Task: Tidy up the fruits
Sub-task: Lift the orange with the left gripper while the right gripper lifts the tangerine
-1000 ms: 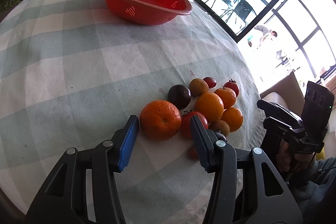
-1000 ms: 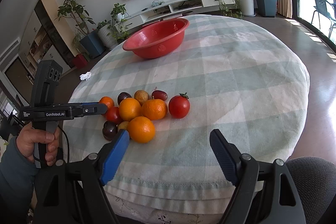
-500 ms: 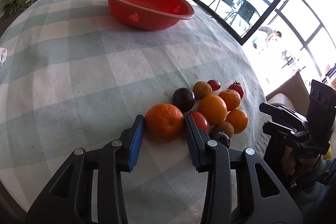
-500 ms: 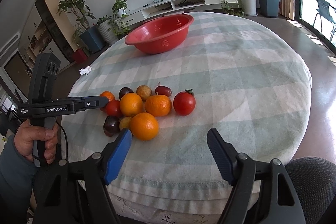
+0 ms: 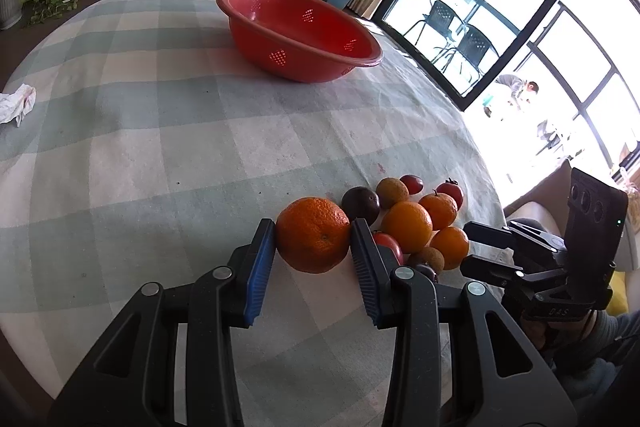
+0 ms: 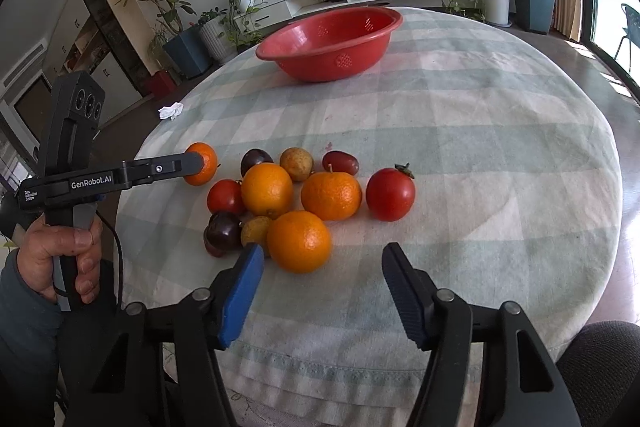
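Orange skin now sits pinched between the pads of the left claw, which has closed on the mandarin at the desk's near edge, ready for the bowl, while the right claw, half open and empty, is narrowing toward an orange.

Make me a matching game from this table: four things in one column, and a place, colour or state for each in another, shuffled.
Things:
1. bowl
2. orange
3. stemmed tomato
4. cloth

Descriptions:
A. pressed between the pads of the left gripper
B. pale green and white checks
C. red, standing far back, apart from the fruit pile
D. right end of the fruit pile, in the right wrist view

Pairs: 1-C, 2-A, 3-D, 4-B
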Tool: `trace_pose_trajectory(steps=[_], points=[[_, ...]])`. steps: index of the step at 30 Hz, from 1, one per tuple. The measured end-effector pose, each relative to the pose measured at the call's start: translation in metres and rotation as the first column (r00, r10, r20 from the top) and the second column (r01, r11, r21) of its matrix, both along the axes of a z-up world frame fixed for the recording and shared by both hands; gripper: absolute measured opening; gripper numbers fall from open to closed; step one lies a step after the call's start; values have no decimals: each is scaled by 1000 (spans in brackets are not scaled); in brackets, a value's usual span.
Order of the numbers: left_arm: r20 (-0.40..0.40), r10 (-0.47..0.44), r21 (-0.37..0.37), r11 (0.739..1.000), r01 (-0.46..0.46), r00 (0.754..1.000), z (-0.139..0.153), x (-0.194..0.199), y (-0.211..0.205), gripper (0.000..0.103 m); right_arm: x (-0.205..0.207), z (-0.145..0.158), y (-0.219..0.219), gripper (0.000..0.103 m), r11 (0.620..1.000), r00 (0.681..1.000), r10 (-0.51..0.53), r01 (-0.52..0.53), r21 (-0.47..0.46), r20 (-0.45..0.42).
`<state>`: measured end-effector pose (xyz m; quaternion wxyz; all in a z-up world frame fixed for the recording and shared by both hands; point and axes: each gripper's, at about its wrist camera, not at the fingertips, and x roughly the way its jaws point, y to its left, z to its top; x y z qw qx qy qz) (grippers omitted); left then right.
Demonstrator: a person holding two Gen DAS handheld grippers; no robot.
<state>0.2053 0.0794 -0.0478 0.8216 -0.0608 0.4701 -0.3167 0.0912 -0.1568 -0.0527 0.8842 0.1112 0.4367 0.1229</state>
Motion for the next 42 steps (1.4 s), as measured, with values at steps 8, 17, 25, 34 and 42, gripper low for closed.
trace_pose_trajectory(steps=[8,17,25,34,42], points=[[-2,-1,-1,1000,1,1000,-1,0,0,36,9,-7,8,52,999,999,36,-36,3,-17],[-4,-9,1,1000,9,1000,-1,1,-2,36,10,-8,11,40,997,997,71,-71,5,-6],[0,-12,-3,1000,12,1000,-1,0,-3,36,7,-5,11,40,997,997,76,-76,26,-4],[10,-13,-10,1000,13,1000,0,0,-2,36,2,-2,10,40,996,996,87,-87,38,1],[18,-18,-12,1000,18,1000,2,-2,-1,36,-6,1,10,40,994,995,103,-103,36,5]])
